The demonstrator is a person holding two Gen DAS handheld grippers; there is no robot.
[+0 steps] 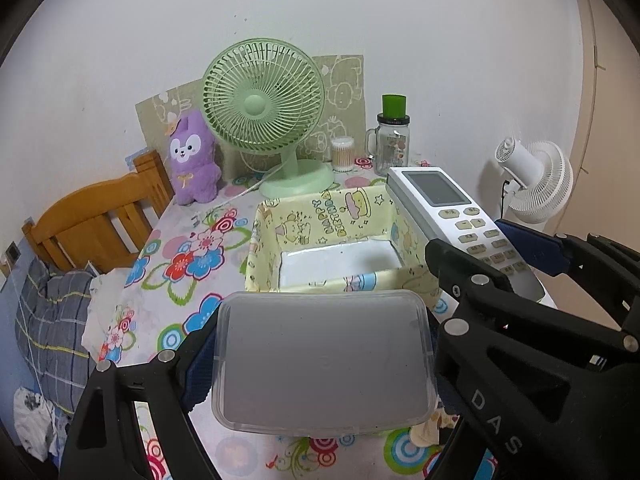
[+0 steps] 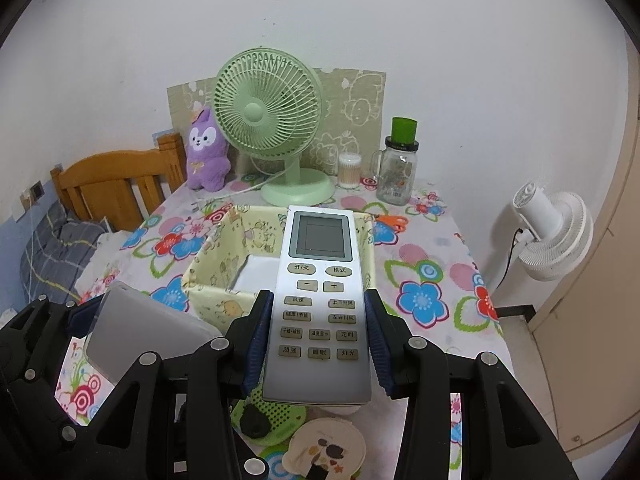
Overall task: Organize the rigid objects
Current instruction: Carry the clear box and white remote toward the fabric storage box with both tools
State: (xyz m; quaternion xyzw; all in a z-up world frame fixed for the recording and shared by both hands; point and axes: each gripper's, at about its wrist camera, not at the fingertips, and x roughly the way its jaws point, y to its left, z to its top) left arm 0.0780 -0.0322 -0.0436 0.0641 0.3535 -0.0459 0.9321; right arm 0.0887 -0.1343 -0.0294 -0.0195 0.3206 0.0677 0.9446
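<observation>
My left gripper (image 1: 320, 364) is shut on a translucent grey plastic lid (image 1: 324, 360), held flat just in front of the yellow cartoon-print storage box (image 1: 320, 216). My right gripper (image 2: 318, 332) is shut on a silver-white remote control (image 2: 318, 304) with its screen pointing away, held over the near edge of the same box (image 2: 216, 264). The remote also shows in the left wrist view (image 1: 460, 220), at the box's right side. The lid and left gripper show at lower left in the right wrist view (image 2: 140, 336). The box's white bottom (image 1: 336, 264) is bare.
On the floral tablecloth (image 1: 192, 248): a green desk fan (image 1: 264, 108), a purple plush (image 1: 192, 160), a cotton swab jar (image 1: 343, 154), a glass jar with green cap (image 1: 392, 140), orange scissors (image 2: 394, 222). A green mat (image 2: 272, 420) and round card (image 2: 324, 448) lie near. A white fan (image 2: 548, 232) stands right; a wooden headboard (image 1: 96, 220) left.
</observation>
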